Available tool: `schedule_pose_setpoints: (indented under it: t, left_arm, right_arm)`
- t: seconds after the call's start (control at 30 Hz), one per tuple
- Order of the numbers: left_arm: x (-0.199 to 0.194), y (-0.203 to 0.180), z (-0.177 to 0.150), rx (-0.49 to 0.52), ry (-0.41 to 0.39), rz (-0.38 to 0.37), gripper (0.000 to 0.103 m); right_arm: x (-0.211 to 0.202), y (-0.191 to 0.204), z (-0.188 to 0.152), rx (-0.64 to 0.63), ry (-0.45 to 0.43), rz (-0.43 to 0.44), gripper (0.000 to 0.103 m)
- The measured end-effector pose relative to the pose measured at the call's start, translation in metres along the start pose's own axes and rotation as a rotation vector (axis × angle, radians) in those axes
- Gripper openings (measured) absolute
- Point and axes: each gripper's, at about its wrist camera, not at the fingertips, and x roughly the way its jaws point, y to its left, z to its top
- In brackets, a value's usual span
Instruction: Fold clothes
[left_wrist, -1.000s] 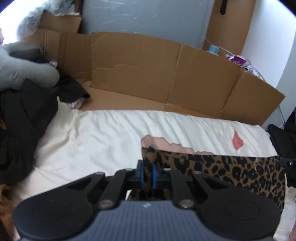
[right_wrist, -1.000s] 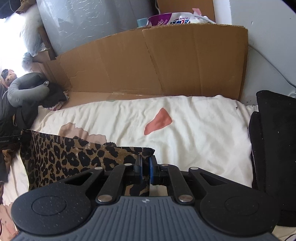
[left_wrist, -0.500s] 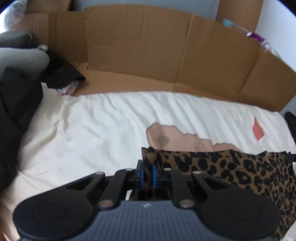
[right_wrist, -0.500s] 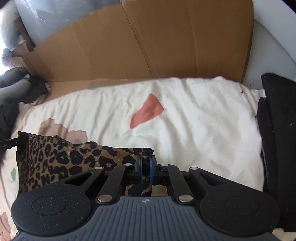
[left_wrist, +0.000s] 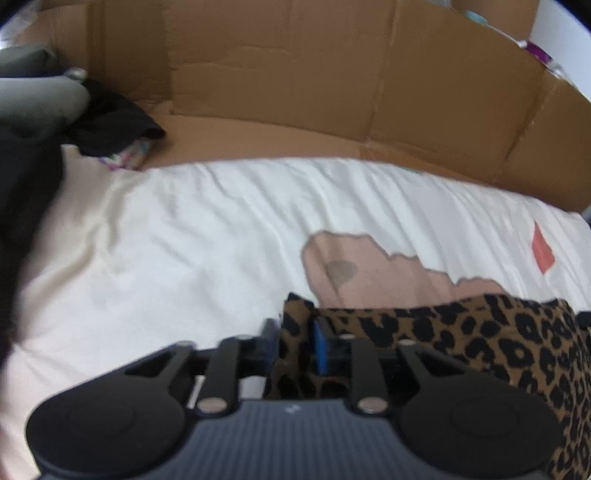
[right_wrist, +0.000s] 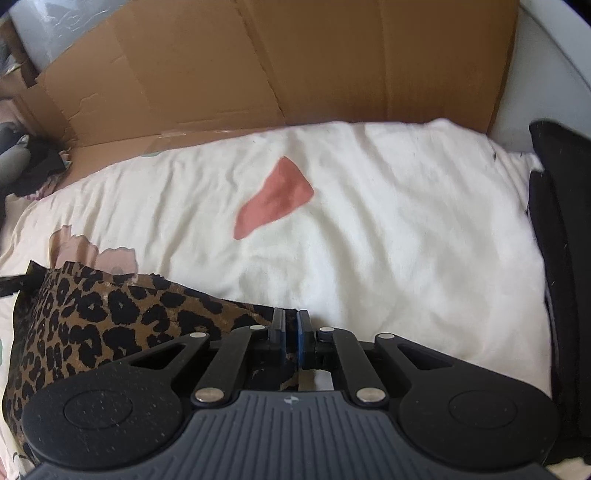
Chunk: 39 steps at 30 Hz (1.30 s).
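Observation:
A leopard-print garment (left_wrist: 480, 343) hangs stretched between my two grippers above a cream bedsheet (left_wrist: 207, 240). My left gripper (left_wrist: 295, 336) has its jaws parted a little, with the garment's left corner still between the blue pads. In the right wrist view the same garment (right_wrist: 103, 314) runs off to the left. My right gripper (right_wrist: 290, 325) is nearly shut, and the garment's corner has slipped down below the fingertips, so its hold is unclear.
A cardboard wall (left_wrist: 332, 81) lines the far side of the bed. Dark and grey clothes (left_wrist: 33, 122) are piled at the left. A black folded item (right_wrist: 561, 258) lies at the right edge. The sheet has a red patch (right_wrist: 273, 199).
Both grippers moved forward and down toward the sheet with the garment. The left jaws have parted slightly. The garment's edge at the right gripper has dropped below the fingertips.

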Motion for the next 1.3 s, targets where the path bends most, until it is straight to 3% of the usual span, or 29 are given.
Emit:
schedule_pose_setpoints:
  t: [0.13, 0.23, 0.37, 0.57, 0.73, 0.97, 1.13, 1.3]
  left_arm:
    - [-0.029, -0.009, -0.003, 0.027, -0.07, 0.02, 0.036]
    - [-0.045, -0.026, -0.007, 0.054, -0.081, -0.036, 0.036]
    - [-0.057, -0.055, -0.008, 0.086, -0.09, -0.138, 0.038]
    - [-0.061, -0.101, -0.01, 0.183, -0.123, -0.243, 0.041]
    - [-0.047, -0.124, -0.014, 0.246, -0.102, -0.288, 0.034]
    - [-0.026, -0.133, -0.023, 0.267, -0.084, -0.276, 0.029]
    - [-0.01, -0.129, -0.022, 0.221, -0.054, -0.279, 0.029]
    - [-0.007, -0.128, -0.023, 0.236, -0.05, -0.284, 0.027]
  right_arm:
    - [-0.024, 0.004, 0.0, -0.019, -0.075, -0.018, 0.012]
    - [-0.037, 0.014, -0.002, -0.037, -0.117, 0.009, 0.025]
    - [-0.045, 0.036, -0.01, -0.093, -0.138, 0.074, 0.03]
    - [-0.039, 0.068, -0.018, -0.174, -0.133, 0.121, 0.031]
    - [-0.029, 0.084, -0.023, -0.194, -0.119, 0.139, 0.031]
    - [-0.018, 0.099, -0.024, -0.25, -0.123, 0.137, 0.031]
    - [-0.005, 0.098, -0.022, -0.257, -0.097, 0.146, 0.032]
    - [0.004, 0.092, -0.027, -0.235, -0.089, 0.17, 0.031]
